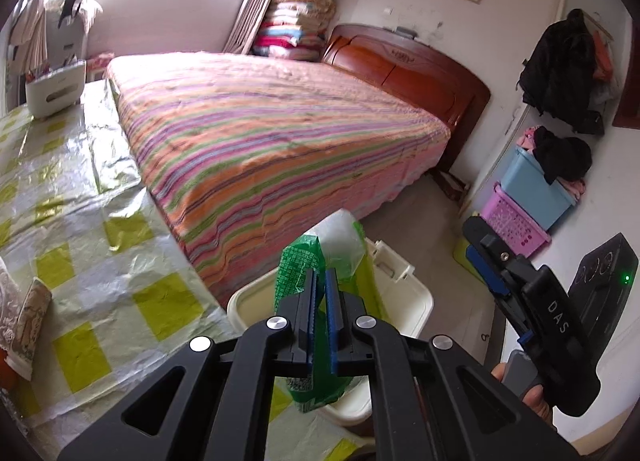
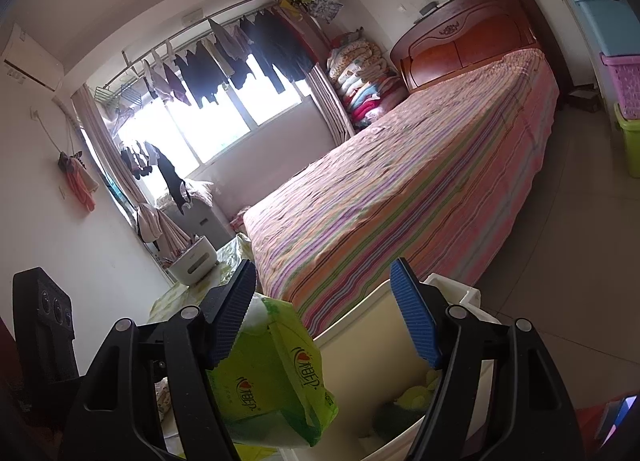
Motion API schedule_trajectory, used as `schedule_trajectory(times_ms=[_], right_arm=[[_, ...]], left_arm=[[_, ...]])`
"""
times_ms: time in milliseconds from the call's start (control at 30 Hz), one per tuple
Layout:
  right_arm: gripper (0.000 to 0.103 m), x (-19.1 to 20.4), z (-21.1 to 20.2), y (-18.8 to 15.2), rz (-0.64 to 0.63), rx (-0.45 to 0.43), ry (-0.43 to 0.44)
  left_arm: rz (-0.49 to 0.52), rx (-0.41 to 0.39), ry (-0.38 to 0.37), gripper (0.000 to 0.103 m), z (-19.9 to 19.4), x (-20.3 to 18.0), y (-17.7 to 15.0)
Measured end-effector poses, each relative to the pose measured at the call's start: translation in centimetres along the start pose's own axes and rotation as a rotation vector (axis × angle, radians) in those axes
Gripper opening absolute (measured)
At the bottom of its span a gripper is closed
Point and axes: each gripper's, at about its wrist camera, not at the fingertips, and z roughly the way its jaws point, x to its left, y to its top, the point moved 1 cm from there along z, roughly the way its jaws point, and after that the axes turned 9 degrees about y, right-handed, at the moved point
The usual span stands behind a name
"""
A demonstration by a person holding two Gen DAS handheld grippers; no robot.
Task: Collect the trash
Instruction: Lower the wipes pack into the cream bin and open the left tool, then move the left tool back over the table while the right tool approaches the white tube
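Jaws of the left gripper (image 1: 320,301) are clamped on a green wrapper (image 1: 298,273), held upright just over the near rim of the bin (image 1: 416,301). Right gripper (image 2: 324,313) stands spread, a tissue pack (image 2: 276,365) hanging against its left pad above the same bin, beyond which lies the bed (image 1: 280,129).

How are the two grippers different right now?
The left gripper is shut on a green wrapper; the right gripper is open, its blue pad clear of the green tissue pack.
The left one's fingers stand almost together; the right one's are spread wide apart.
The left one's wrapper is thin and crumpled; the pack beside the right one's dark pad is bulky.
Both are black with ribbed pads, and both are over the cream bin.
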Motion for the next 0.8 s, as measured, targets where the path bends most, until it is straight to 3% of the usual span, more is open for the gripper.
schedule_trajectory(times_ms=[233,467,500,533,600,667,733,800], right_arm=[[0.072,0.2,0.0,0.0,0.006,-0.002,0.007],[0.072,0.9,0.3,-0.4,-0.007,0.011,0.026],[0.073,1.0,0.3,-0.4,-0.008,0.01,0.029],[0.074,1.2,0.4,-0.5,-0.011,0.011,0.03],[0.075,1.6,0.6,-0.6,-0.017,0.019,0.041],[0.075,2.2,0.7,-0.9,-0.026,0.026,0.05],[0.075,2.4,1.0,-0.8,-0.038,0.032,0.066],[0.075,3.2,1.0,-1.0,-0.046,0.031,0.086]], left_arm=[[0.057,-0.018,0.029,0.006,-0.4,-1.0,-0.2],[-0.008,0.018,-0.028,0.007,-1.0,0.6,-0.3],[-0.031,0.023,-0.031,0.015,-1.1,1.0,-0.3],[-0.063,0.021,-0.034,0.038,-1.4,1.7,-0.3],[-0.102,-0.037,-0.026,0.074,-2.5,2.6,-0.2],[-0.152,-0.161,-0.042,0.077,-4.5,4.0,-0.1],[-0.185,-0.25,-0.085,0.096,-6.2,5.3,0.0],[-0.241,-0.322,-0.086,0.095,-7.8,6.8,-0.1]])
